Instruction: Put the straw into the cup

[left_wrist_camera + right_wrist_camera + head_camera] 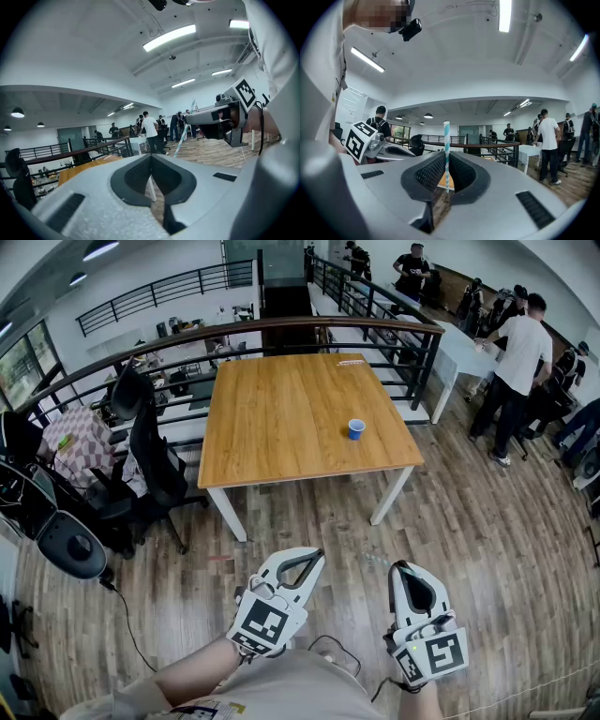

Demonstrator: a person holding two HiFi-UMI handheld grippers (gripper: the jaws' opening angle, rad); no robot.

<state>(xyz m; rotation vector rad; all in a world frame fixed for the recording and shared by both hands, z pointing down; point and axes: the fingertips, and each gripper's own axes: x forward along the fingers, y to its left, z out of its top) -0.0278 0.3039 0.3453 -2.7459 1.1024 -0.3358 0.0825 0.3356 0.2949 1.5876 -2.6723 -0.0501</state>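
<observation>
A small blue cup stands on the wooden table, towards its right front part, well ahead of me. Both grippers hang over the wooden floor, short of the table. My right gripper is shut on a teal-and-white striped straw, which stands upright between its jaws in the right gripper view. The same straw shows slanting down from the right gripper in the left gripper view. My left gripper is shut with nothing in it.
Black office chairs and clutter crowd the left side. A dark railing runs behind the table. Several people stand at the right by a white table. A cable trails on the floor at left.
</observation>
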